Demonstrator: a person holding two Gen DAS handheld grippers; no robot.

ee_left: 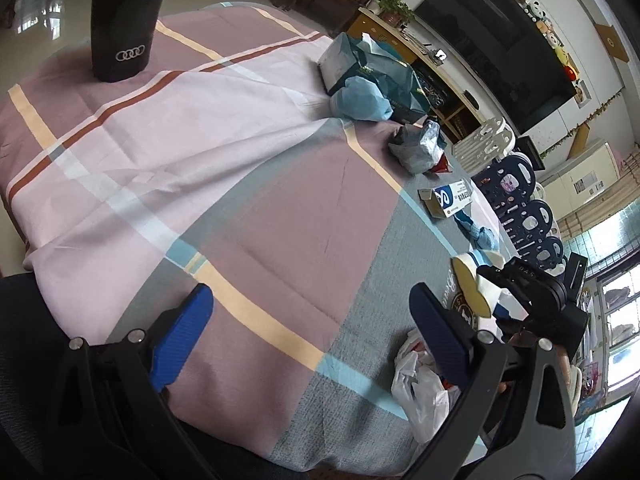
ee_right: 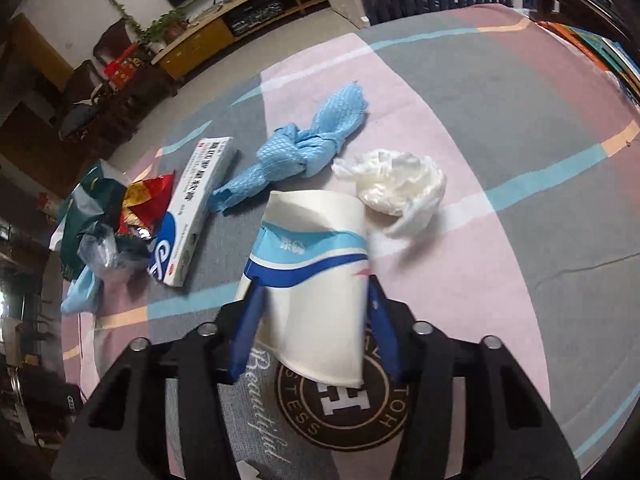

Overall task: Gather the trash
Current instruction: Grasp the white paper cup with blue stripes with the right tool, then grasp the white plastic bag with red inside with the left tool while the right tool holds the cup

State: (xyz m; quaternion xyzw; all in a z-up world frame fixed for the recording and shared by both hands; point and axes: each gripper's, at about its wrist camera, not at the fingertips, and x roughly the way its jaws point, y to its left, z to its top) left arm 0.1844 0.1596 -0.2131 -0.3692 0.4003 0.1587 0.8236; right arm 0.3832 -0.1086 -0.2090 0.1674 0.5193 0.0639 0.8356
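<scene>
My right gripper (ee_right: 316, 316) is shut on a white paper cup with blue stripes (ee_right: 312, 264), squeezed flat, held just above the cloth-covered table (ee_right: 520, 240); the cup also shows in the left wrist view (ee_left: 476, 284). Ahead of it lie a knotted blue mesh cloth (ee_right: 304, 148), a crumpled white plastic bag (ee_right: 396, 188), a white-and-blue medicine box (ee_right: 188, 212), red foil wrapper (ee_right: 148, 200) and grey crumpled bag (ee_right: 104, 252). My left gripper (ee_left: 308, 320) is open and empty above the cloth. A white plastic bag (ee_left: 420, 388) lies by its right finger.
A black Audi-logo bin (ee_left: 124, 16) stands at the table's far left corner. A teal paper bag with blue wrapping (ee_left: 368, 80) lies at the far edge. A round logo print (ee_right: 340, 404) marks the cloth under my right gripper. Chairs and shelves surround the table.
</scene>
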